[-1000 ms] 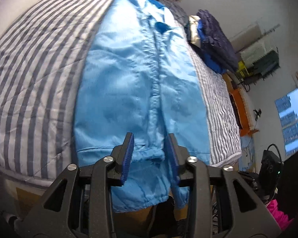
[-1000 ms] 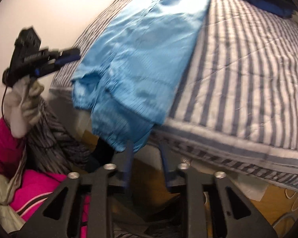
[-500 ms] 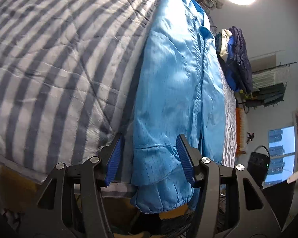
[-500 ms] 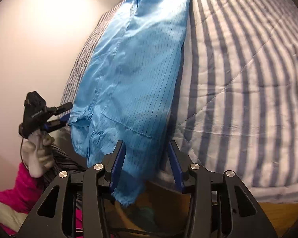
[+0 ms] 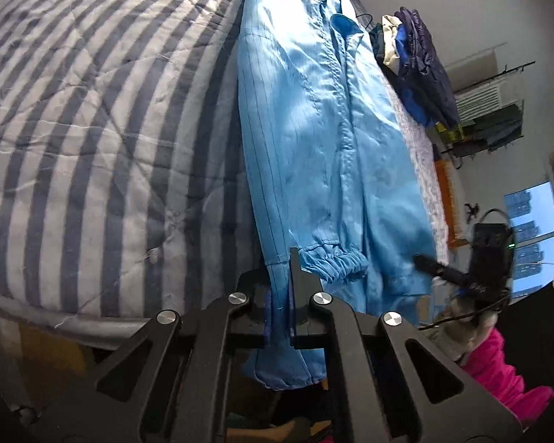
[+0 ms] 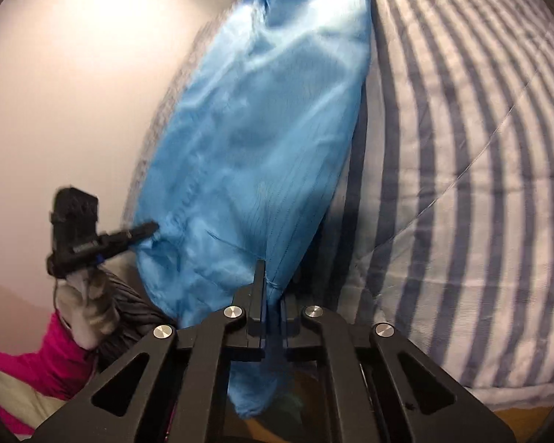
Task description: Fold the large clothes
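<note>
A light blue garment (image 5: pixel 314 118) lies lengthwise on a blue-and-white striped bed cover (image 5: pixel 92 118), its lower end hanging over the bed's near edge. My left gripper (image 5: pixel 279 295) is shut on the garment's left lower edge beside a gathered cuff (image 5: pixel 332 262). My right gripper (image 6: pixel 271 295) is shut on the garment (image 6: pixel 258 129) at its right lower edge. Each gripper shows in the other's view: the right one (image 5: pixel 430 265) and the left one (image 6: pixel 144 230), both at the cloth.
A pile of dark blue and white clothes (image 5: pixel 417 59) sits on the far right of the bed. A pale wall (image 6: pixel 74 74) is on the left. A clothes rack (image 5: pixel 495 125), a window (image 5: pixel 535 236) and my pink sleeve (image 5: pixel 498 365) are to the right.
Both grippers moved in onto the garment's lower end and closed on it. They were open around the cloth half a second ago.
</note>
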Tool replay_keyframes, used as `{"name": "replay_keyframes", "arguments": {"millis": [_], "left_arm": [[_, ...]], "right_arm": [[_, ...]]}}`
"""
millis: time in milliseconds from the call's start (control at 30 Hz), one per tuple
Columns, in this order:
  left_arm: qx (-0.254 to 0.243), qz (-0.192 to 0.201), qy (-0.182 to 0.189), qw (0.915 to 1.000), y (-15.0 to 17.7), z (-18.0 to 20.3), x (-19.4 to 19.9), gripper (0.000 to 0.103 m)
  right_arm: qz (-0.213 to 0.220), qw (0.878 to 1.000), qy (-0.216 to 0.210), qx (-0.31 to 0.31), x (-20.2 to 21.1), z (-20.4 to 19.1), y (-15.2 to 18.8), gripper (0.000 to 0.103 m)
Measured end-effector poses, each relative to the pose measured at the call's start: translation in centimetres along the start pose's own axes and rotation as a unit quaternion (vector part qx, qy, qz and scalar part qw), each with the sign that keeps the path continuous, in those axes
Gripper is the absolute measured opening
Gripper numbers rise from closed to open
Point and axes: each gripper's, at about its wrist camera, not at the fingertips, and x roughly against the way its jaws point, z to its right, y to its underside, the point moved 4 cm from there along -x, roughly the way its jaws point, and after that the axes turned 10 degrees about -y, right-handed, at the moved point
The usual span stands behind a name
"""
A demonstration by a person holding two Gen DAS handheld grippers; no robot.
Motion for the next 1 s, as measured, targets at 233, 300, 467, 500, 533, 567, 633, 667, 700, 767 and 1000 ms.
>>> {"name": "replay_keyframes", "arguments": {"millis": [233,300,467,500,533,567,633,667,700,767,1000], "left_arm": [[0.019,-0.019,0.032,0.9991,0.4,-0.4,-0.8,0.038],[0.003,-0.019,0.028,0.9994,0.8,0.0,-0.8,0.038],[0.003,-0.031,0.035,0.9989,0.9,0.5,-1.0,0.006],[0.007,-0.031,0.042,0.9986,1.0,0.6,-0.9,0.005],[0.013,-0.031,0.057,0.9978,0.9,0.8,-0.5,0.005],[0.016,-0.03,0.067,0.9972,0.7,1.0,-0.2,0.005],[0.029,-0.029,0.094,0.9948,0.3,1.4,0.4,0.004],[0.035,-0.028,0.107,0.9933,0.0,1.6,0.7,0.004],[0.042,-0.026,0.12,0.9916,-0.5,1.9,1.1,0.004],[0.053,-0.023,0.139,0.9886,-1.4,2.5,1.6,0.003],[0.051,0.012,0.165,0.9848,-6.4,5.0,3.3,0.003]], "right_arm": [[-0.032,0.999,-0.012,-0.035,-1.4,1.5,1.5,0.027],[-0.044,0.998,-0.018,-0.032,-2.2,1.3,2.2,0.027],[-0.048,0.997,-0.046,-0.028,-3.2,0.4,1.9,0.016],[-0.046,0.997,-0.052,-0.03,-3.2,0.3,1.8,0.012],[-0.044,0.997,-0.054,-0.029,-3.2,0.1,1.7,0.01],[-0.04,0.997,-0.06,-0.03,-3.1,0.0,1.6,0.01],[-0.026,0.995,-0.083,-0.045,-2.7,-0.3,1.1,0.008],[-0.017,0.994,-0.097,-0.052,-2.5,-0.4,0.8,0.008],[-0.009,0.993,-0.105,-0.055,-2.2,-0.5,0.5,0.008],[0.012,0.99,-0.124,-0.061,-1.4,-1.0,-0.5,0.006],[0.072,0.986,-0.14,-0.048,1.0,-2.4,-5.1,0.005]]}}
